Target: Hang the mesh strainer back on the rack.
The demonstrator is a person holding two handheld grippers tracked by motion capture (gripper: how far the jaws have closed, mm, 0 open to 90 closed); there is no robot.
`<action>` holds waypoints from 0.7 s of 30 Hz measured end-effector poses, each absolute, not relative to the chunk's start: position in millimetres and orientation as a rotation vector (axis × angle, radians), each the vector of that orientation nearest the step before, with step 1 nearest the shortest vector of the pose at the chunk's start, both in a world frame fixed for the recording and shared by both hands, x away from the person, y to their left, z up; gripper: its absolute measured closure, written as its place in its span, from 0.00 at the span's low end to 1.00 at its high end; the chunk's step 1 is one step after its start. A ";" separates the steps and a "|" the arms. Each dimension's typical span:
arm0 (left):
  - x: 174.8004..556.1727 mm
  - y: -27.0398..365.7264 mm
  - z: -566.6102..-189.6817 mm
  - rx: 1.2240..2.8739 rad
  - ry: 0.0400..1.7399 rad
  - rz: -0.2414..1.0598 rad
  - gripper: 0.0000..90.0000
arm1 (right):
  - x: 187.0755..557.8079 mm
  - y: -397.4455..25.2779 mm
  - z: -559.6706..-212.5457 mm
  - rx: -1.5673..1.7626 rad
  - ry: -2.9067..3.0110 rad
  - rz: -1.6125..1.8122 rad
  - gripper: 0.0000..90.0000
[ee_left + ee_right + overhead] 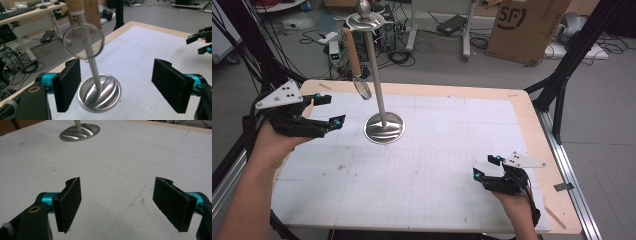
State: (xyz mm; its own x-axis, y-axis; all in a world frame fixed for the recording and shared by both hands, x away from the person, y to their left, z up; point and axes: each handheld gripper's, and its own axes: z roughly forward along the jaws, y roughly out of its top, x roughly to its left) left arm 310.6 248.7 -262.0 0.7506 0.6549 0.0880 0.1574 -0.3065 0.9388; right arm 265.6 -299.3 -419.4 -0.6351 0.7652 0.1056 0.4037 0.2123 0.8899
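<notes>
White table [422,165]: round wire-mesh strainer [83,41], wooden handle, hanging from steel stand [383,127].

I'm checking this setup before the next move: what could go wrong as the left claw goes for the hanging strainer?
1. The strainer hangs right against the stand's thin pole; the open left claw could close on the pole as well as the strainer.
2. The stand is tall on a small round base, so a sideways pull might tip it.
3. The strainer hangs freely from the top hook; a bump may set it swinging.
</notes>
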 end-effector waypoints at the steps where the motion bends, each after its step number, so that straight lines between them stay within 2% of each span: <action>1: 309.5 248.3 -264.8 1.848 0.627 0.556 0.27 | 265.7 -299.4 -419.5 1.087 2.134 1.396 0.25; 11: 301.7 235.5 -290.5 1.870 0.575 0.530 0.23 | 265.8 -299.7 -419.4 1.086 2.131 1.399 0.25; 21: 298.1 223.9 -316.0 1.877 0.556 0.428 0.22 | 265.4 -299.5 -419.1 1.083 2.131 1.403 0.25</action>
